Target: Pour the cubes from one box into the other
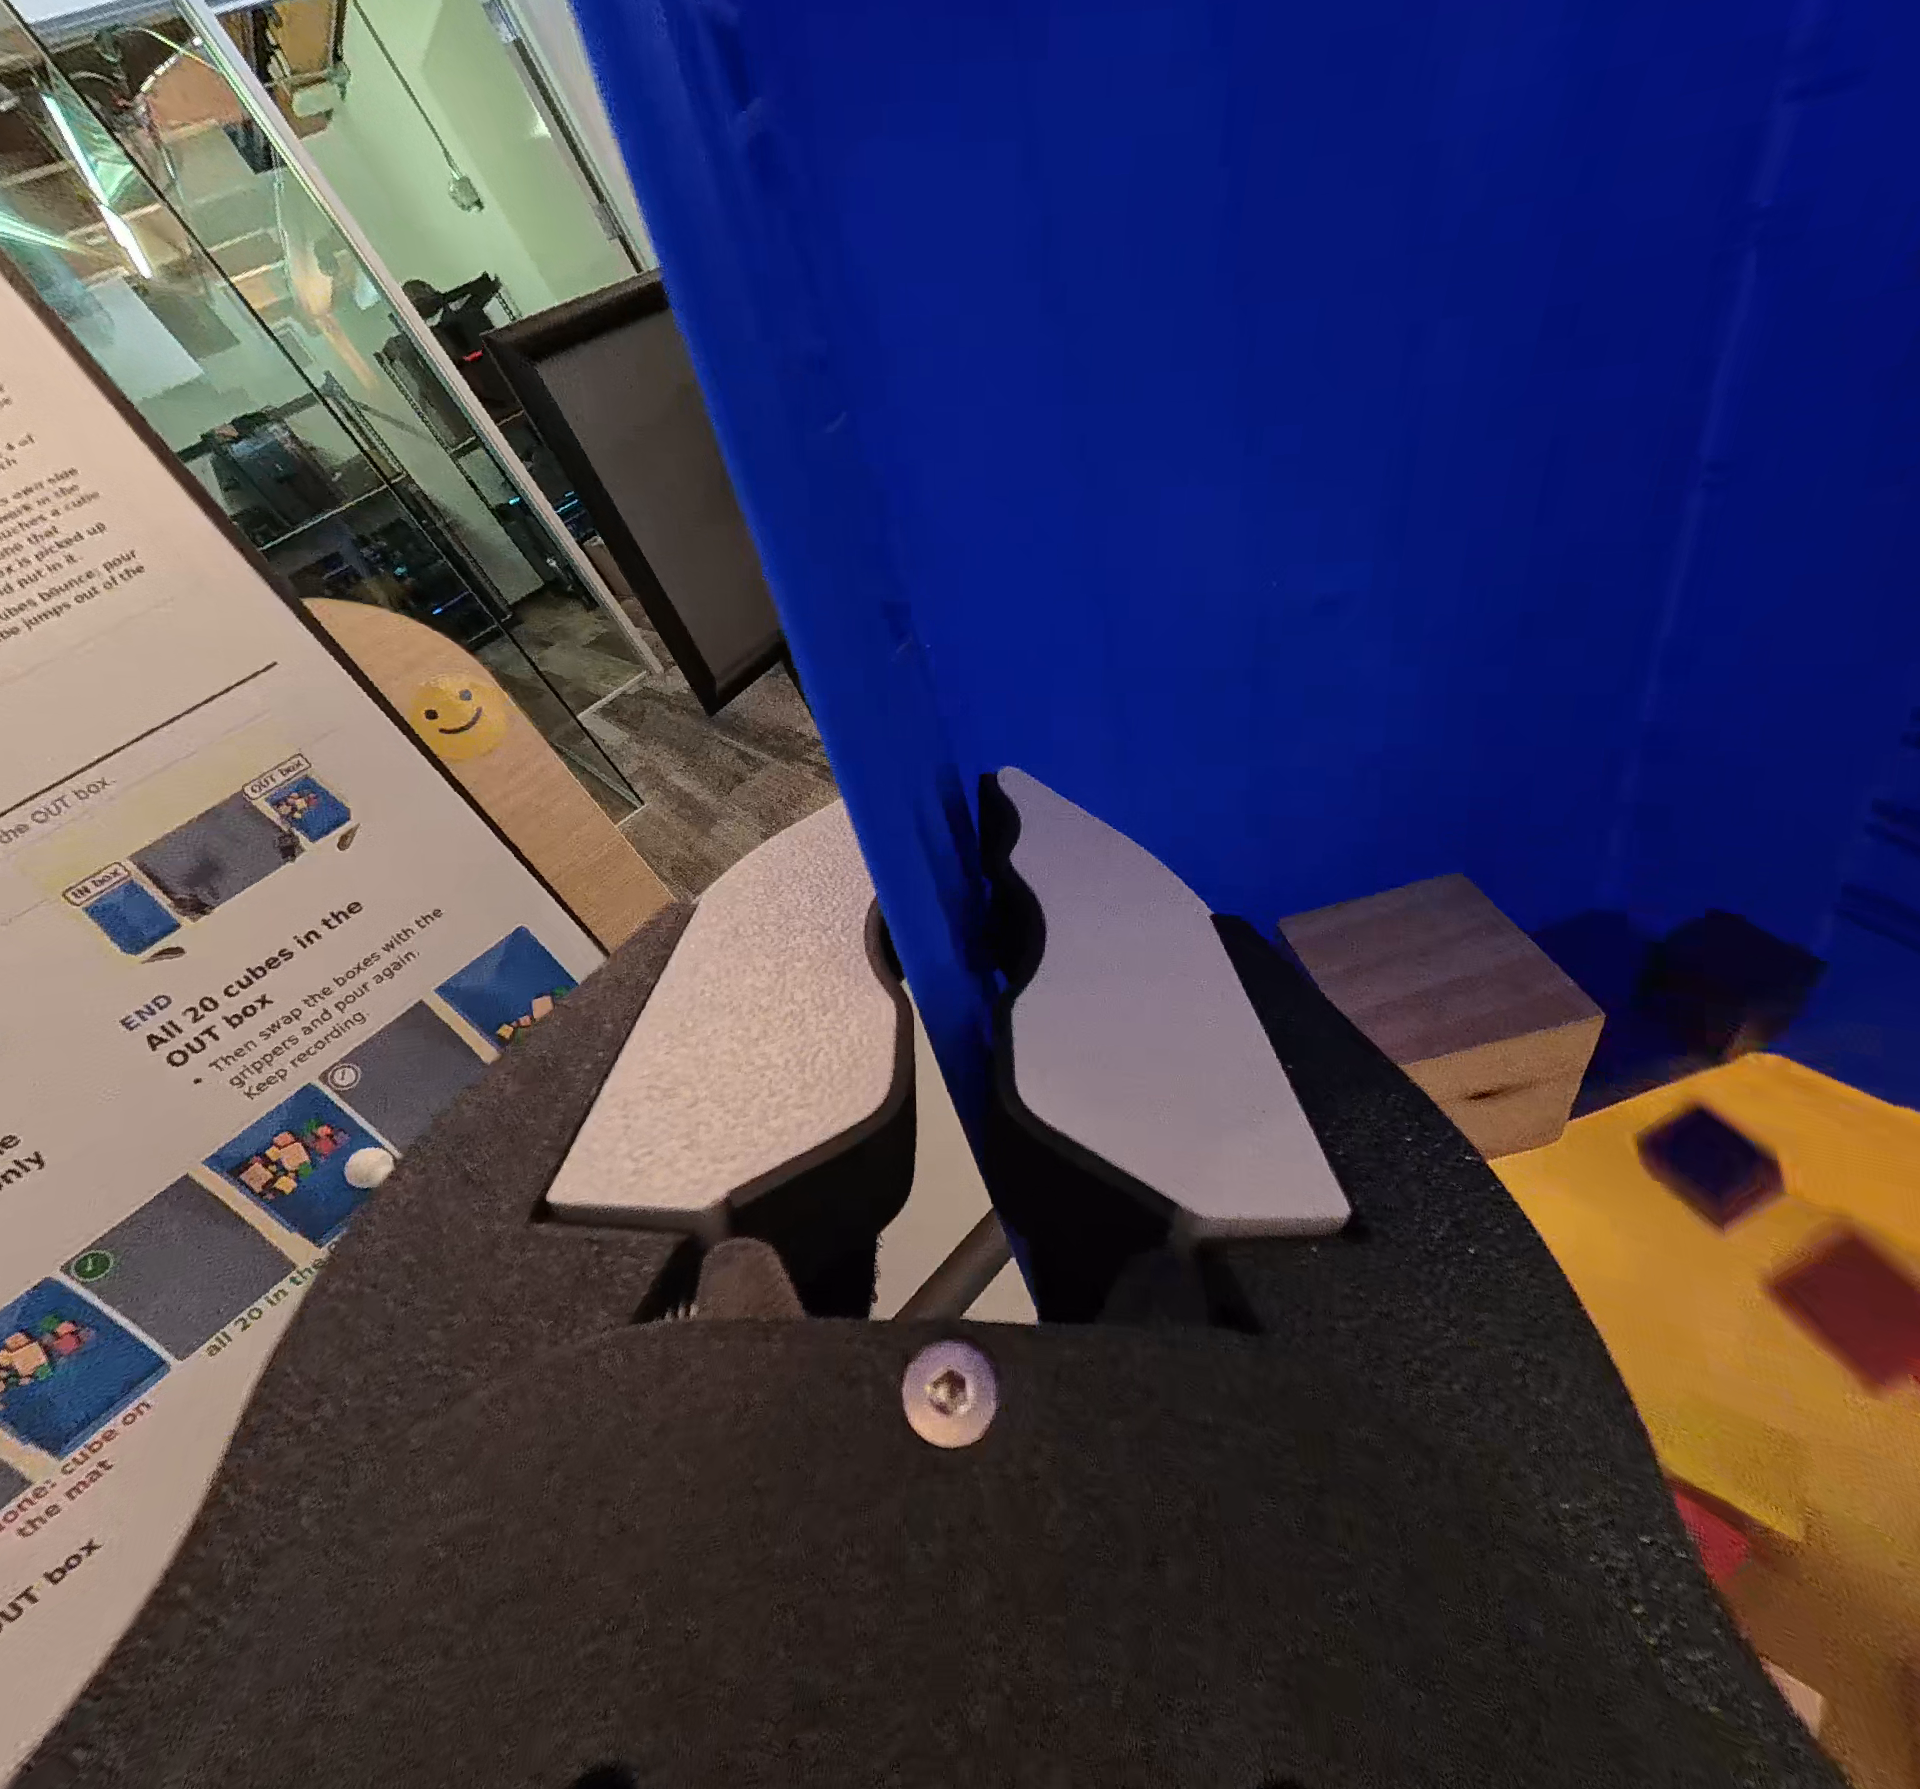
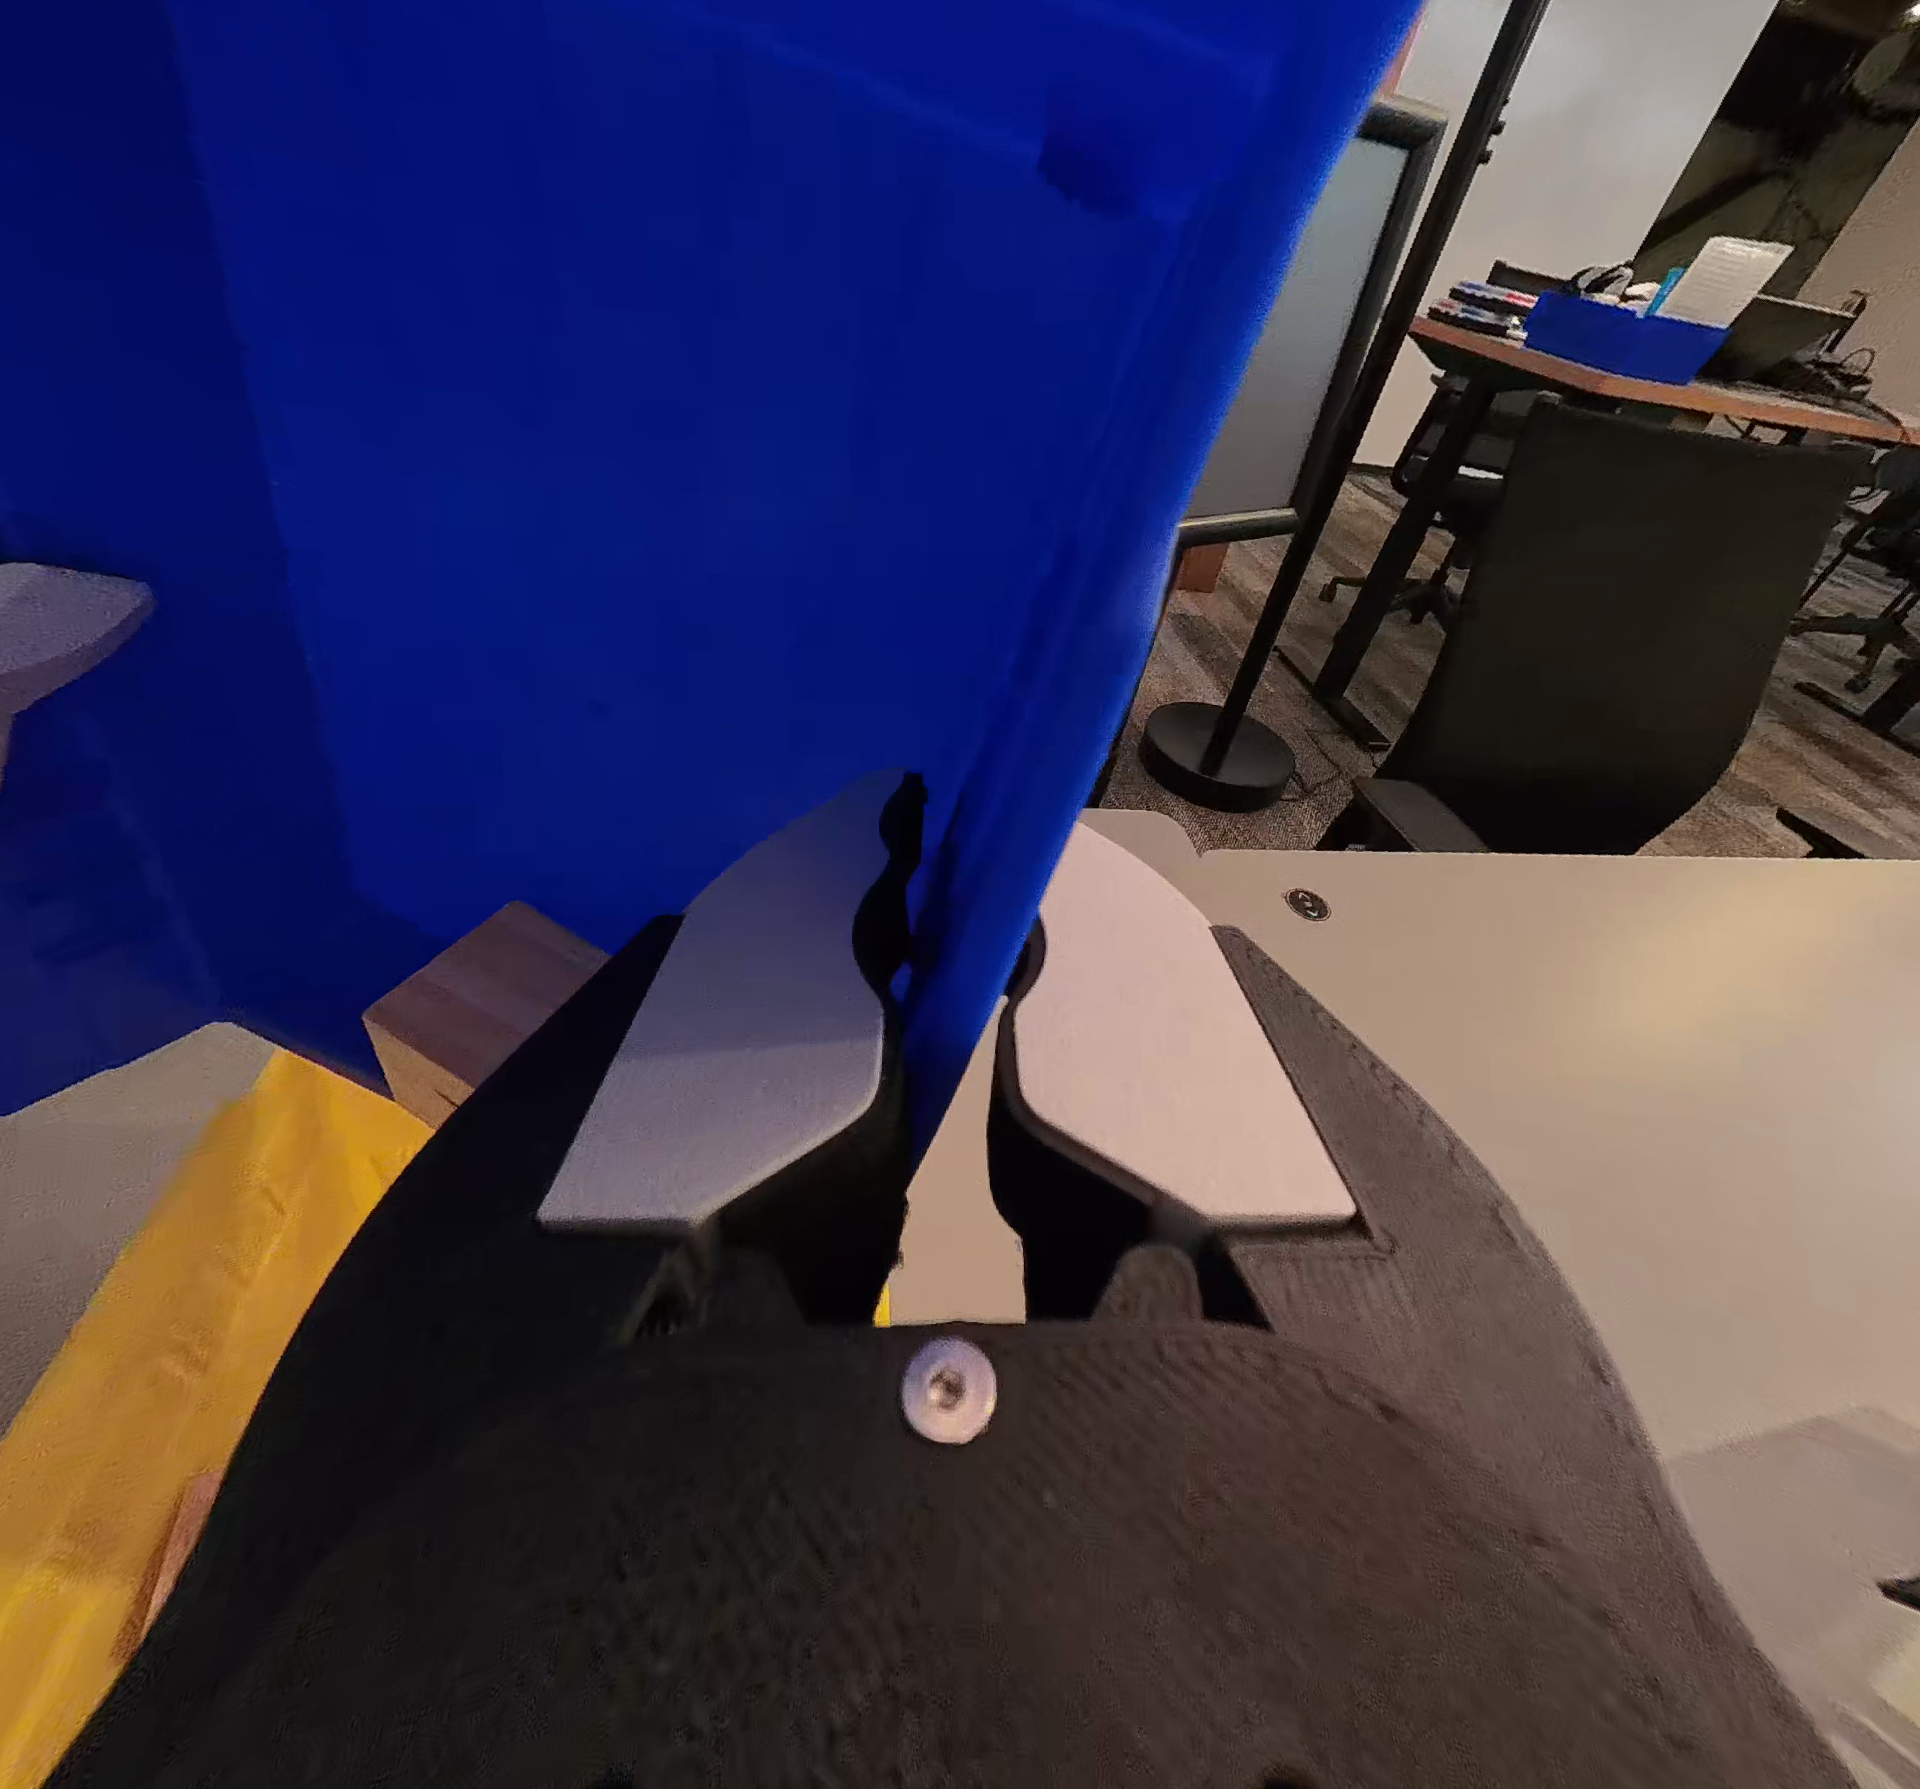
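Blue plastic fills most of both views: the rigid blue plastic box [image 1: 1299,389] stands tilted steeply on edge, its inner floor facing the cameras. In the left wrist view, the left gripper [image 1: 951,918] at centre frame has its two grey-faced fingers [image 1: 1132,1012] pressed onto one side wall of the box, one finger inside and one outside. In the right wrist view, the right gripper [image 2: 961,908] pinches the opposite wall in the same manner, and a grey finger of the left gripper shows at the far left edge of that frame. A natural wooden cube [image 1: 1455,1001] rests against the box floor at right of centre in the left view, with a large yellow cube [image 1: 1704,1272] below it; a dark blue cube [image 1: 1704,1163] and a dark red cube [image 1: 1849,1313], both blurred, appear in front of the yellow one at lower right. The second box cannot be identified in either view. A white printed instruction sheet [image 1: 156,908] occupies the left side of the left view. A pale grey tabletop [image 2: 1558,1064] lies at lower right of the right view.
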Tool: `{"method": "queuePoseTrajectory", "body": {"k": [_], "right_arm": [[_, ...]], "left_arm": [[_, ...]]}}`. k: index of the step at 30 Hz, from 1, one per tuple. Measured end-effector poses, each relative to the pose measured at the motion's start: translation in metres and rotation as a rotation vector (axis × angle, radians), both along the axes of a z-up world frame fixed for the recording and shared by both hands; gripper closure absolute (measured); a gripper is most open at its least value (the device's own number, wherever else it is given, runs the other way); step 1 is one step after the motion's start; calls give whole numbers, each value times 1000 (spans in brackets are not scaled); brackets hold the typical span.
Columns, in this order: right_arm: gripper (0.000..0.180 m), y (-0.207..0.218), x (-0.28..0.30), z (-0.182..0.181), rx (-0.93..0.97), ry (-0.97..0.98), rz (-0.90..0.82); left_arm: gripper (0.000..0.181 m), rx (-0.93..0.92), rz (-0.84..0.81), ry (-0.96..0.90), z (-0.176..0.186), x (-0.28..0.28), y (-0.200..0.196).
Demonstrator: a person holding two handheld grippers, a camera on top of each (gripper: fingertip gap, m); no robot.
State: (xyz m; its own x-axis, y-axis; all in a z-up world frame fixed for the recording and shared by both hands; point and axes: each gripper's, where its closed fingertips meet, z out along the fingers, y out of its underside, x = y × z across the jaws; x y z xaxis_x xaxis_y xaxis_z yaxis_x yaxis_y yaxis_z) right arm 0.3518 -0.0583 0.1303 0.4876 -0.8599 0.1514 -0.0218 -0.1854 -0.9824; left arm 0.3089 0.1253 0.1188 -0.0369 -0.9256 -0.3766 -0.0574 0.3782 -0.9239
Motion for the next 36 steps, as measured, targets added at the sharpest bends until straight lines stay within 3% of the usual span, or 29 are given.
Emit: {"method": "queuePoseTrajectory", "body": {"k": [12,16,19,22,25,28,31,33,36], "right_arm": [[168,17,0,5,-17,-46,26],[167,13,-18,22,29,-131,24],[169,6,-26,34,64,-229,7],[170,1,-25,27,89,-172,0],[170,-6,-34,37,97,-284,-11],[170,-4,-24,23,105,-164,6],[170,-9,-35,37,91,-302,-11],[170,-9,-26,28,95,-191,10],[170,-15,-33,41,60,-238,-11]], "left_arm": [[172,-17,8,-28,2,-1,15],[173,-83,-37,-135,23,-17,9],[173,-21,-44,-221,37,-23,4],[173,-4,-39,-182,35,-24,-2],[172,17,-60,-245,42,-29,-7],[173,-14,-45,-162,33,-24,-7],[172,6,-67,-247,42,-29,-10],[172,26,-48,-175,35,-26,-12],[171,20,-65,-185,38,-28,-17]]}}
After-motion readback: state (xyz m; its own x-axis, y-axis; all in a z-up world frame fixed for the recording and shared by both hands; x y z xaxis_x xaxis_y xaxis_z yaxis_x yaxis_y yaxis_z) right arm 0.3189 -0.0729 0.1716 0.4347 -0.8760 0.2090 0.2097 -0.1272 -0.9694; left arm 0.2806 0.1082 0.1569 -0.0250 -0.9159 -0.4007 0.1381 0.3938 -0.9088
